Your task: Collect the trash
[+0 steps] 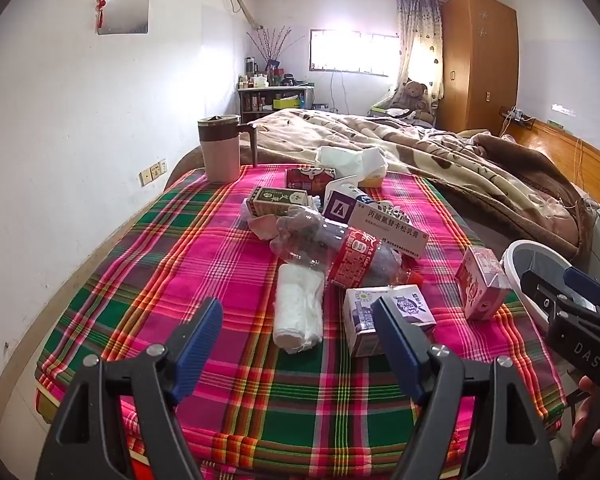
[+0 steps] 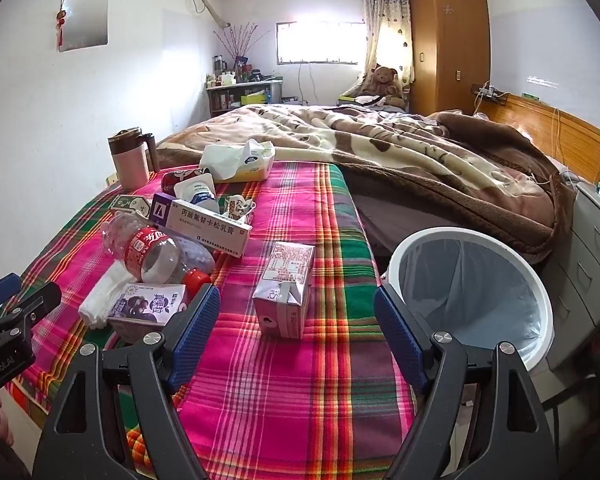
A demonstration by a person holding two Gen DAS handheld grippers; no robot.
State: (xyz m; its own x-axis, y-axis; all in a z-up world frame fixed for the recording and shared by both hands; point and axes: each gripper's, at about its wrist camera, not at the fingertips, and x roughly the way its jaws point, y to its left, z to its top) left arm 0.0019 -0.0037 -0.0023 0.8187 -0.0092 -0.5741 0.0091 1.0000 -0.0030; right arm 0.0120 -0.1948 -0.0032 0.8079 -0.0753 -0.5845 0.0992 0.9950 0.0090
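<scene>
Nearest the right camera, the right hand-held gripper (image 2: 296, 316) is released, its blue-padded fingers spread wide with nothing between them, aimed at a small pink and silver drink carton (image 2: 285, 289) standing upright on a pink, green and red plaid cloth (image 2: 300, 380) that covers the foot of a bed. That carton looks empty, so probably light and easily crushed; a gentle squeeze across its flat side walls seems the safest hold. Just right of it, beside the bed, stands a round white waste bin with a pale liner (image 2: 476, 280), which appears empty. The left hand-held gripper (image 1: 298, 320) is likewise released and holds nothing; ahead of it lie a white crumpled tissue roll (image 1: 300, 308), soft and compressible, and a purple and white milk carton (image 1: 388, 316) on its side. Beyond these lies a crushed clear plastic bottle with a red label (image 1: 340, 256), likely springy and slippery, then a long white medicine box (image 1: 384, 228) and other small packets. Farther back stand a pink lidded jug (image 1: 220, 148) and a yellow tissue pack (image 2: 240, 162), with a brown patterned blanket (image 2: 420, 160) behind.
</scene>
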